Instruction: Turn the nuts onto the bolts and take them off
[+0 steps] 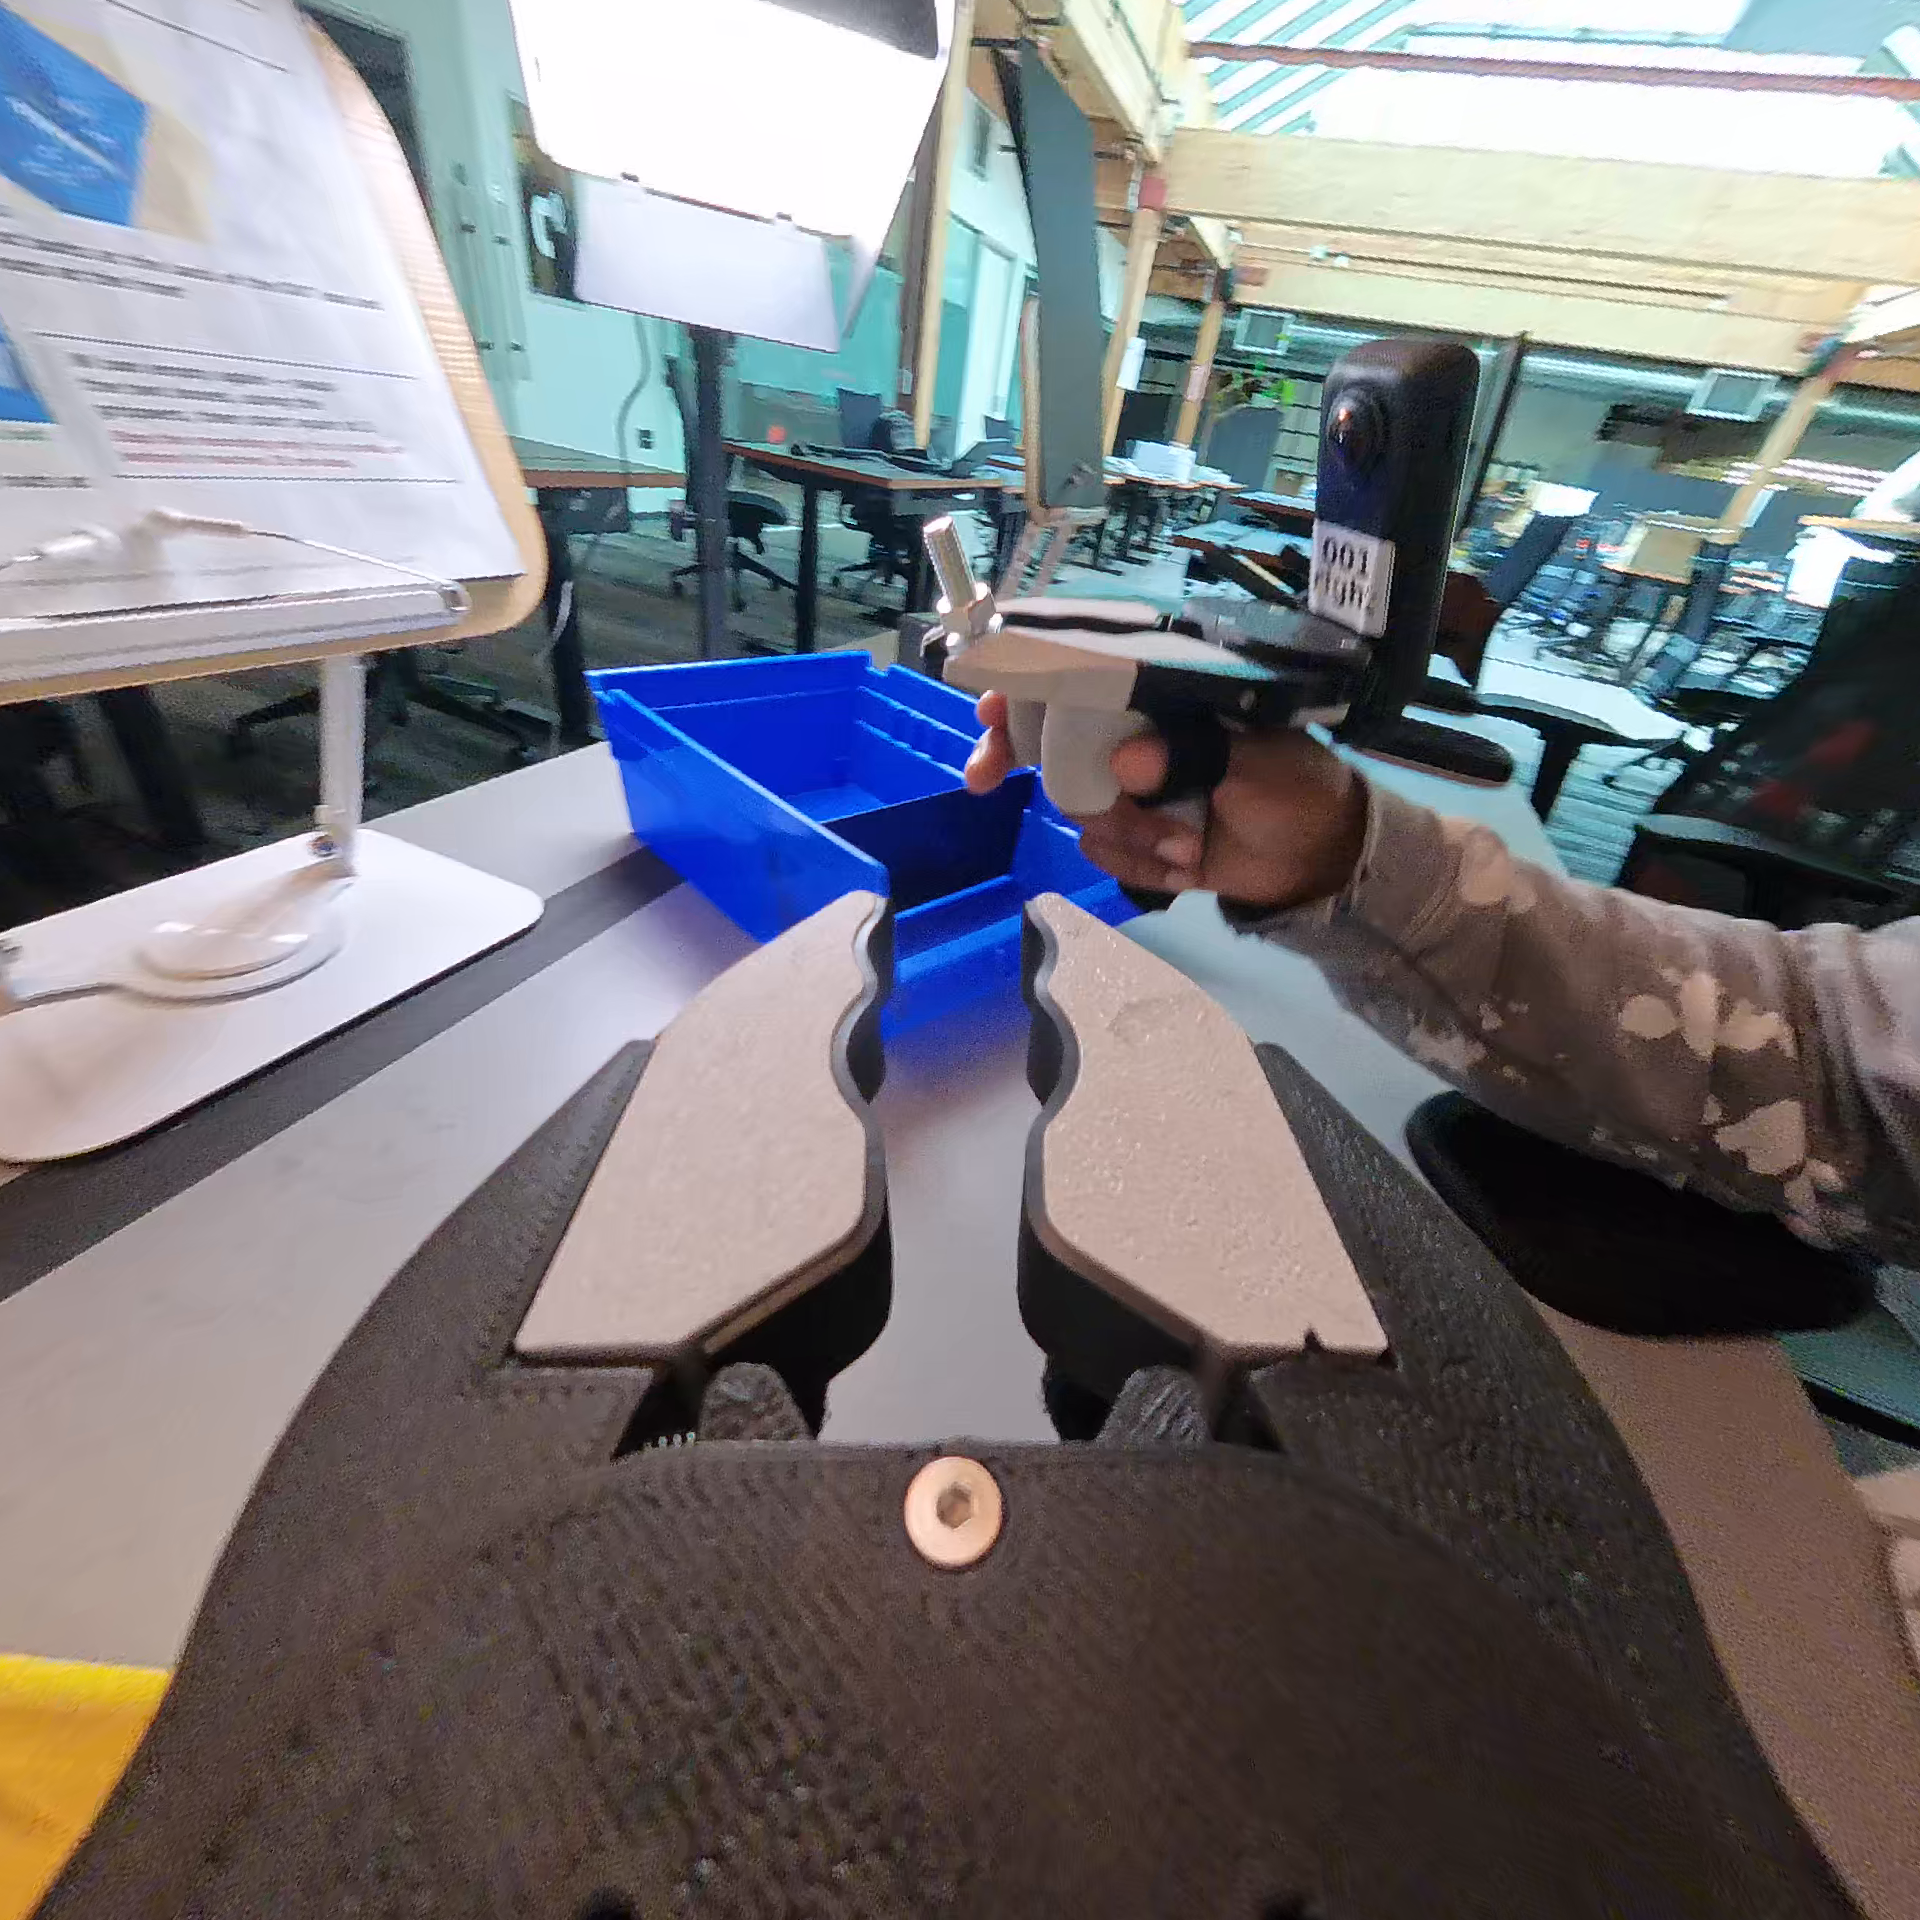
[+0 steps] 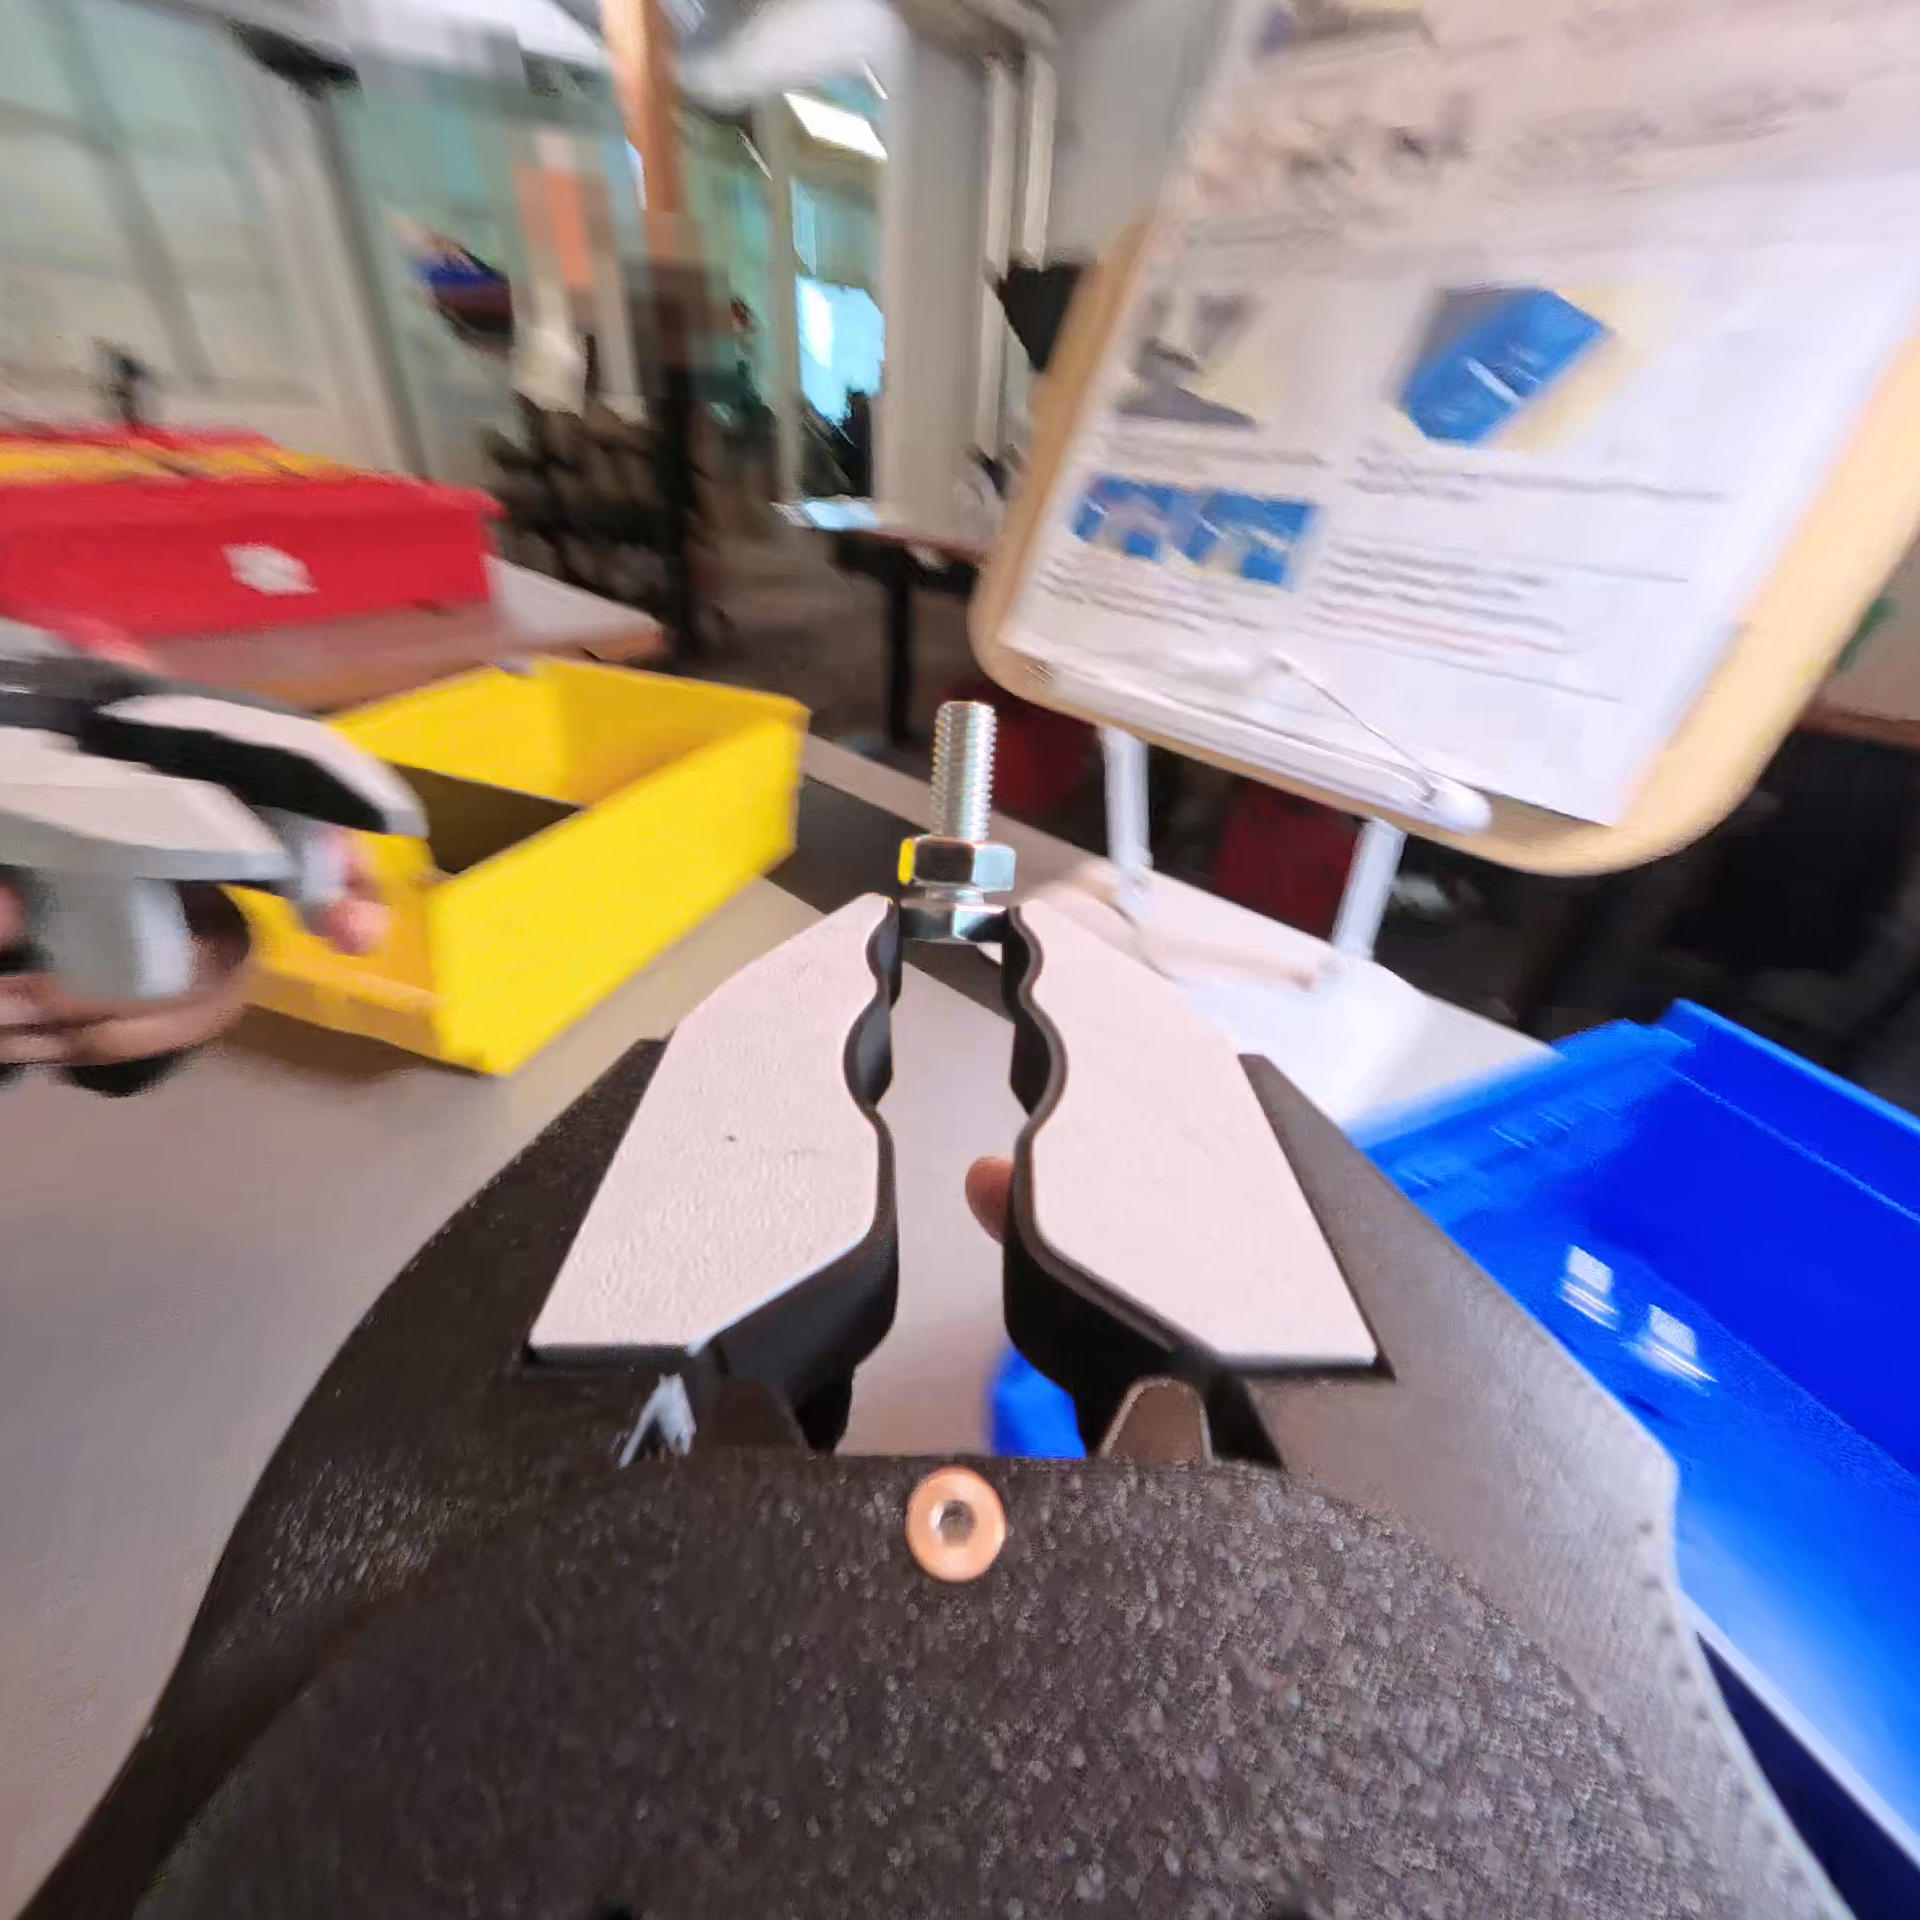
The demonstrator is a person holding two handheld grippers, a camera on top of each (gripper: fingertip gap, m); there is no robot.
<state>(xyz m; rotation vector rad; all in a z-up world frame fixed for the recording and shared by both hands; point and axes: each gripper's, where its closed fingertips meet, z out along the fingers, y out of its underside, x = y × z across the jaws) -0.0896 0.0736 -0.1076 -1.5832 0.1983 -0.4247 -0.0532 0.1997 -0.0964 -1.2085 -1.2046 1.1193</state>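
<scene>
In the left wrist view, the left tool (image 1: 956, 997) hangs empty over the grey table (image 1: 312, 1299), its jaws parted with only the table and the near wall of a blue bin (image 1: 748, 800) between them. Farther off, the right tool (image 1: 961, 646), held by a hand (image 1: 1195, 821) in a mottled sleeve, pinches a bolt (image 1: 951, 577) that leans up above the bin. A document stand (image 1: 208, 416) fills the left side.

In the right wrist view, the right tool (image 2: 954, 925) is closed on the bolt's head; the threaded bolt (image 2: 962, 774) stands upright with a hex nut (image 2: 958, 862) sitting low on the thread, just above the tips. The left tool (image 2: 301, 821) shows blurred at the left, before a yellow bin (image 2: 582, 831).

The grip takes only the head, at the very tips, so I judge that turning the nut could twist the bolt loose and drop it. A freed nut could also slip from the left tool.

Whether a washer lies under the nut is unclear. Motion blur smears this view's edges, and both bins' contents are mostly hidden.
</scene>
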